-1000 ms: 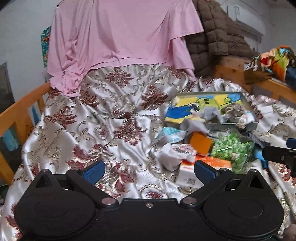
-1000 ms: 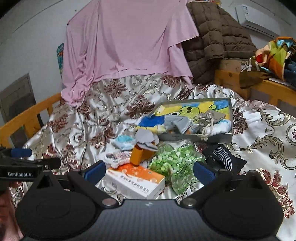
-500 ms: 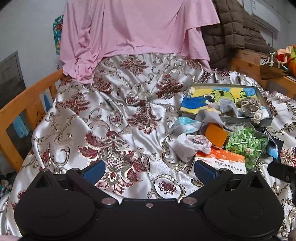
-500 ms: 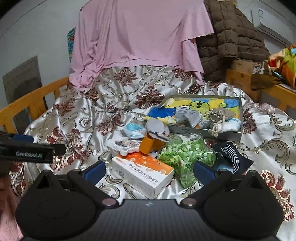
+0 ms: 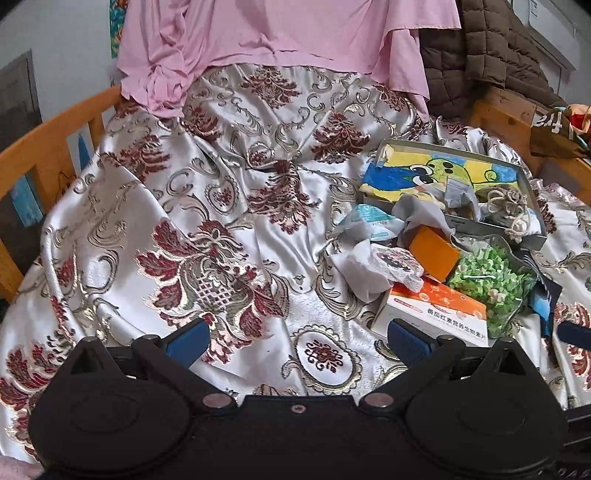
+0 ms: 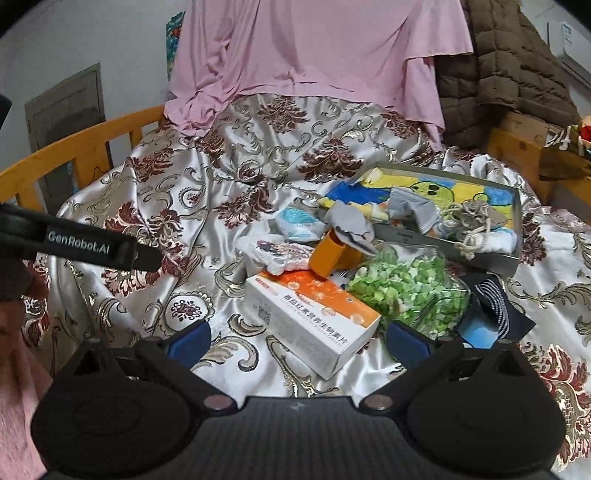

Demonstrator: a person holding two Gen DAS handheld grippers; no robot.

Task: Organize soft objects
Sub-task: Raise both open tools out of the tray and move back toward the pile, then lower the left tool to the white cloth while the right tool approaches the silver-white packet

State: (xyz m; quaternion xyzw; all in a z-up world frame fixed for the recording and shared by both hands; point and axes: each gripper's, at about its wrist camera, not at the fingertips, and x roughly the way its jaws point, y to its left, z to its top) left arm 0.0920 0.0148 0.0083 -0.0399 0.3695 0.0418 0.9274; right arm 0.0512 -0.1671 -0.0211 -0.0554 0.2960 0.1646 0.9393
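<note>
Both grippers are hovering low over a bed draped in a shiny floral bedspread (image 5: 229, 206), and neither is touching anything. The left gripper (image 5: 297, 341) is sitting with its blue-padded fingers spread wide and nothing between them, over bare cloth to the left of the clutter. The right gripper (image 6: 297, 341) is likewise gaping wide and holding nothing, with the near end of a white-and-orange carton (image 6: 314, 314) lying between its fingers but below them. The soft things are lying in a heap toward the right: a grey tray (image 6: 491, 258) holding a cartoon-printed cloth (image 5: 439, 173), a grey cloth (image 6: 410, 210) and a knot of cord (image 6: 469, 225); just in front of it a grey rag (image 6: 349, 225) is draping over an orange box (image 6: 327, 254), beside a patterned white cloth (image 6: 280, 253), a clear bag of green bits (image 6: 410, 291) and what may be a dark striped sock (image 6: 495, 299). A pink garment (image 5: 280, 33) is hanging behind.
</note>
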